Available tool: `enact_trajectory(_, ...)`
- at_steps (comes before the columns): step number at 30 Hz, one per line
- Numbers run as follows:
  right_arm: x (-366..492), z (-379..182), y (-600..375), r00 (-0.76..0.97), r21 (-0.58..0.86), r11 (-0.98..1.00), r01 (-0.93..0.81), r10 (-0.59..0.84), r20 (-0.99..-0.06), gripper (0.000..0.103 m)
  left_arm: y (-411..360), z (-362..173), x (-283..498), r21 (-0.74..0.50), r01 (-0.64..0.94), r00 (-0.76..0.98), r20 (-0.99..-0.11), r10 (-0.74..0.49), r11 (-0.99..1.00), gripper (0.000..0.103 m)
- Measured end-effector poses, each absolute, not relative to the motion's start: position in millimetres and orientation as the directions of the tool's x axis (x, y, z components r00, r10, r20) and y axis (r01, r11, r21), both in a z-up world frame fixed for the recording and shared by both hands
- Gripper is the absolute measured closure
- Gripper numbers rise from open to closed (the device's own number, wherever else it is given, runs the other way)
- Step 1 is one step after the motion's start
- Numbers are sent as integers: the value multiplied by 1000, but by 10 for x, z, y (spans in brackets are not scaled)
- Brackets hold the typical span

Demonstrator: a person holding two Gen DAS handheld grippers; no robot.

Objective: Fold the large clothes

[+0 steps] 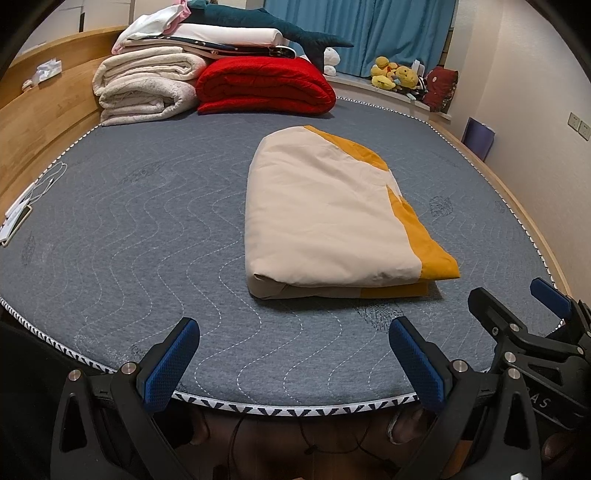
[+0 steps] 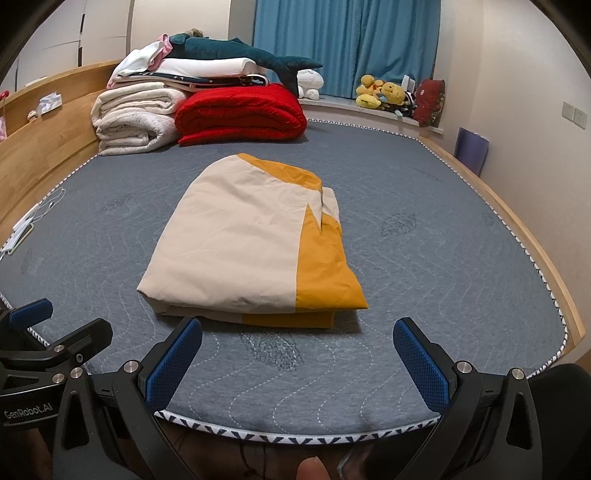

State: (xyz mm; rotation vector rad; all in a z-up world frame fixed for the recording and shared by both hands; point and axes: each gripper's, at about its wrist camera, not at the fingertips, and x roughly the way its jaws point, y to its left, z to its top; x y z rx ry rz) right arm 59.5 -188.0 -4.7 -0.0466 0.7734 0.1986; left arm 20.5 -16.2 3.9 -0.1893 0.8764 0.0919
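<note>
A cream and mustard-yellow cloth (image 1: 325, 218) lies folded into a thick rectangle on the grey quilted mattress (image 1: 147, 229). It also shows in the right wrist view (image 2: 243, 251). My left gripper (image 1: 295, 362) is open and empty, held over the mattress's near edge, short of the cloth. My right gripper (image 2: 297, 362) is open and empty too, just in front of the cloth's near fold. The right gripper shows at the right edge of the left wrist view (image 1: 517, 306), and the left gripper at the left edge of the right wrist view (image 2: 55, 325).
Folded white blankets (image 1: 144, 88), a red quilt (image 1: 264, 86) and a teal plush shark (image 1: 266, 26) are stacked at the mattress's far end. A phone and cable (image 1: 22, 210) lie at its left edge. Plush toys (image 1: 395, 74) sit on the window ledge. A wooden headboard (image 1: 40, 122) runs along the left.
</note>
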Motion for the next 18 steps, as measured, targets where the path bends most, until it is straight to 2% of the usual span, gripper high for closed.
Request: enact_trajectory(18,595,-46,-1885,697,30,980,-197,162,-698,0,-160,44,214,-130,-153,638,-770,-2,980,1)
